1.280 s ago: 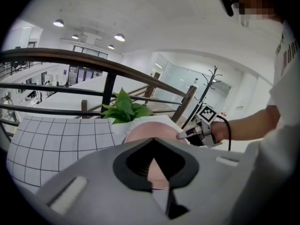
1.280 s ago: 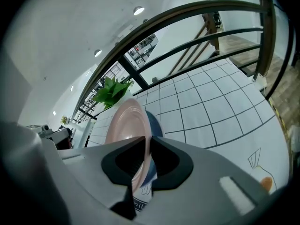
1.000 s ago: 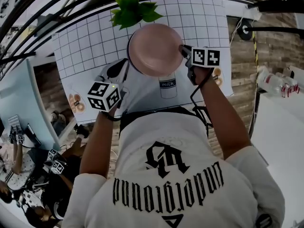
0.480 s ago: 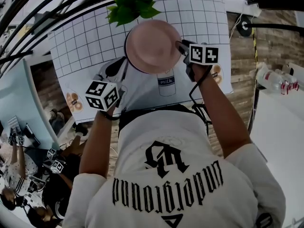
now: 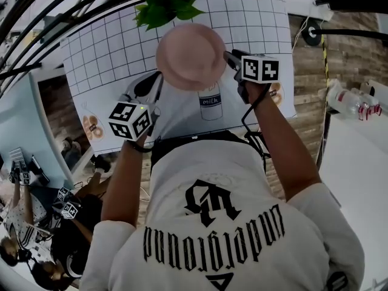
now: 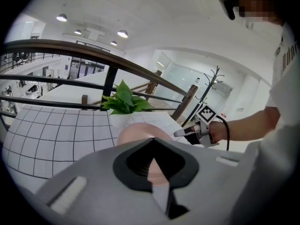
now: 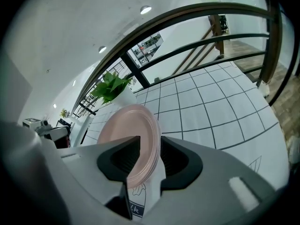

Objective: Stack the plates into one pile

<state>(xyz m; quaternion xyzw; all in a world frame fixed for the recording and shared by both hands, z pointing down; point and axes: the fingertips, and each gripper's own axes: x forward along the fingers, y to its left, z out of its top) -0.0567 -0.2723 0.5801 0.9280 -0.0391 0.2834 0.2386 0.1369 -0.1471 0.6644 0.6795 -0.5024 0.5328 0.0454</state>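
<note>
A small stack of pink plates (image 5: 190, 56) is over the grid-patterned tablecloth (image 5: 109, 53), partly covering a printed milk carton (image 5: 210, 105). My left gripper (image 5: 159, 83) is at the stack's left rim. In the left gripper view pink plate (image 6: 136, 134) fills the narrow gap between its jaws, so it looks shut on the rim. My right gripper (image 5: 229, 58) is at the right rim. Its jaws are opening, and the stack's edge (image 7: 126, 135) stands between them untouched, with room on both sides.
A potted green plant (image 5: 163, 8) stands just behind the plates. A dark railing (image 7: 187, 27) curves round the table's far side. Doughnut prints (image 5: 92, 128) mark the cloth's near corners. Wooden floor (image 5: 306, 71) lies to the right, and people (image 5: 24, 193) sit below at the left.
The right gripper's jaws have spread away from the plate rim. Plates, plant and cloth all sit slightly higher and further left in the head view. The left gripper stays at the left rim.
</note>
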